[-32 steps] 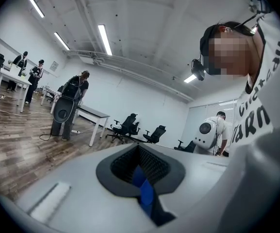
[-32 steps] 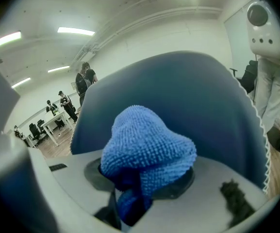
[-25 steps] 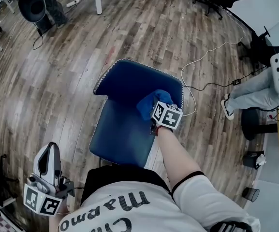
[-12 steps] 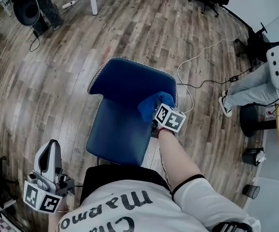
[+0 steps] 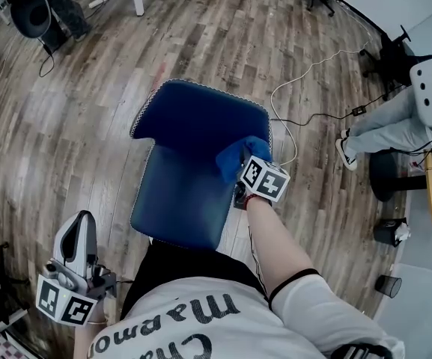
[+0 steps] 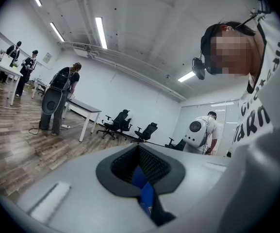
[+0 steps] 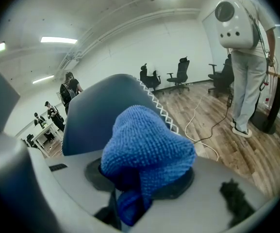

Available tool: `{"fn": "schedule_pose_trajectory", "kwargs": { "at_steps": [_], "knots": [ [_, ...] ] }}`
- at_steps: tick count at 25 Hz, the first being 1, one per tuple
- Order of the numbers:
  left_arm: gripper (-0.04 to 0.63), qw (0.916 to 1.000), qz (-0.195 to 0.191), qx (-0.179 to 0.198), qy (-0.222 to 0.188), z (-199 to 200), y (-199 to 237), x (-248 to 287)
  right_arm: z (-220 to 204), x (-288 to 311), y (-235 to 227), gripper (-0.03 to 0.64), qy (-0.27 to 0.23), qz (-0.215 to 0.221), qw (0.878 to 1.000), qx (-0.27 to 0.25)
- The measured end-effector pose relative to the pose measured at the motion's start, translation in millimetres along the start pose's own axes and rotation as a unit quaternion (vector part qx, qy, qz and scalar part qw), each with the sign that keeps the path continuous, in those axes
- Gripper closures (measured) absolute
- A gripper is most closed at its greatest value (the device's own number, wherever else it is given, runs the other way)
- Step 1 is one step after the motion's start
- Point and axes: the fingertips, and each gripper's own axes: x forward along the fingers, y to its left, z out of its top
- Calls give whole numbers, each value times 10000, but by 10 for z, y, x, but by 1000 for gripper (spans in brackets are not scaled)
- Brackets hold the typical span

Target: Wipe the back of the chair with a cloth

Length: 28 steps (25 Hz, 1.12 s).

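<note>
- The right gripper (image 5: 250,170) pinches a bunched blue cloth (image 7: 147,152), and the wad bulges out past the jaws.
- The cloth lies against the right side of the chair back (image 5: 197,118), low down, near where it meets the seat (image 5: 178,204).
- To wipe well, I judge the wad should press flat on the upholstery. It should travel in overlapping strokes towards the left edge and up to the white-stitched rim (image 5: 201,85), with a firm pinch so the cloth cannot slip out.
- The right forearm (image 5: 272,238) reaches forward and down past the seat's right edge, the wrist roughly straight.
- The left gripper (image 5: 78,234) hangs at the person's left side, well apart from the chair. Its jaws are drawn together, and I cannot identify the thin blue sliver in the slit.
</note>
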Motion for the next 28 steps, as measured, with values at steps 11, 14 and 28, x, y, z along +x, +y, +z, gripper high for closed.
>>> {"fn": "schedule_pose_trajectory", "kwargs": {
  "at_steps": [11,14,28],
  "knots": [
    [588,9995,-117,-125,272,-82,328,-5,-37,-68,35,460,-19,-247,9996,166],
    [588,9987,-146,-171,456,-189,470,41,-32,10,288,460,-22,-107,9999,-21],
    [589,9898,-629,-622,1117,-929,961,695,-126,689,1455,459,-27,583,9976,-375]
  ]
}}
